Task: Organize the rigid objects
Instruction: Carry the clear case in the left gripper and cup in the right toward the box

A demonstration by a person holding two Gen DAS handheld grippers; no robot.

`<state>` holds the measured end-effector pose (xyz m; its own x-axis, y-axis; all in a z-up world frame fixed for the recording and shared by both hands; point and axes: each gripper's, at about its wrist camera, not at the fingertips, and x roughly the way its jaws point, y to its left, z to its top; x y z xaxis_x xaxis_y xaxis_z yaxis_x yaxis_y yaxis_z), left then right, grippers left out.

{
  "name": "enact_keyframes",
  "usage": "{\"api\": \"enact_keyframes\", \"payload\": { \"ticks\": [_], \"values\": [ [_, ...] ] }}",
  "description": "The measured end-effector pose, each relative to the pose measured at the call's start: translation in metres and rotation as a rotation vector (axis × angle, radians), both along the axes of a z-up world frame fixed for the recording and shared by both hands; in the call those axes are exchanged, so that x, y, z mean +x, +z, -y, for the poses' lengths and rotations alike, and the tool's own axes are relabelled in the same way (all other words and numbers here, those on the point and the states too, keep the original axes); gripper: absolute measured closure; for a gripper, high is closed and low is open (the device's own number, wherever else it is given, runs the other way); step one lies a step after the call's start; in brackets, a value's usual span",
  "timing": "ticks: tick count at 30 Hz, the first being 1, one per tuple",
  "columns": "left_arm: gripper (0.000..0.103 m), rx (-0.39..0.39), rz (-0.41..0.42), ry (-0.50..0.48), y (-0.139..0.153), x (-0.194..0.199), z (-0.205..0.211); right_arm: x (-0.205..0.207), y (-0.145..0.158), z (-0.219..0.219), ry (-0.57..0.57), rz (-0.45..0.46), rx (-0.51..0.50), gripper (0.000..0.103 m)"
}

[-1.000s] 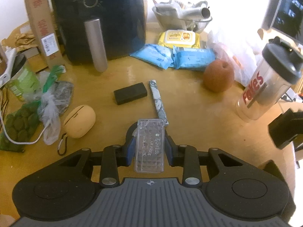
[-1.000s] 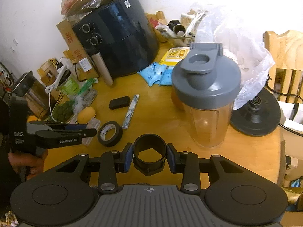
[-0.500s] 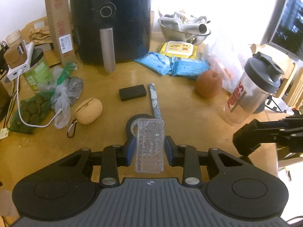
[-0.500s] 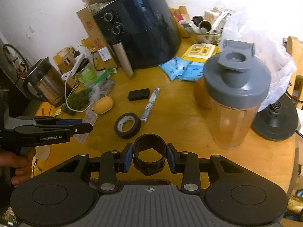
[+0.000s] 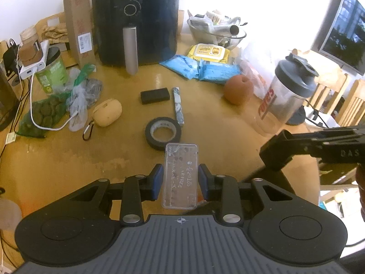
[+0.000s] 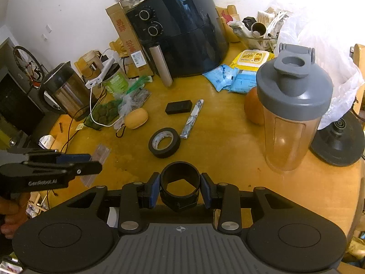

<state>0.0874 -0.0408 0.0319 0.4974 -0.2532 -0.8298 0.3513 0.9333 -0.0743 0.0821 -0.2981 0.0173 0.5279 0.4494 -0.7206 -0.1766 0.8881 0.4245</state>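
- While the left gripper (image 5: 180, 183) looks over the wooden table (image 5: 223, 134), its two blue pads squeeze the sides of a clear flat plastic box (image 5: 180, 175). The box sticks out in front, up in the air near the table's front edge, so it looks ready to be put somewhere. A black tape roll (image 5: 163, 132) lies just ahead.
- From the right camera, the right gripper (image 6: 180, 188) is closed on a short black plastic ring (image 6: 180, 186), held up the same way. The grey-lidded shaker bottle (image 6: 292, 109) stands close by, so the ring needs care going past it.
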Motion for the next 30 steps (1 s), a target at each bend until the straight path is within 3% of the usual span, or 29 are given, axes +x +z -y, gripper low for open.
{"api": "enact_keyframes", "payload": {
  "ticks": [21,30],
  "values": [
    [0.07,-0.01,-0.095,0.009,-0.017,-0.071,0.003,-0.03,0.002,0.005,0.021,-0.013,0.014,0.063],
    [0.07,0.005,-0.138,0.103,-0.032,-0.088,-0.008,-0.038,0.003,0.008,0.031,-0.009,0.014,0.063]
  ]
}}
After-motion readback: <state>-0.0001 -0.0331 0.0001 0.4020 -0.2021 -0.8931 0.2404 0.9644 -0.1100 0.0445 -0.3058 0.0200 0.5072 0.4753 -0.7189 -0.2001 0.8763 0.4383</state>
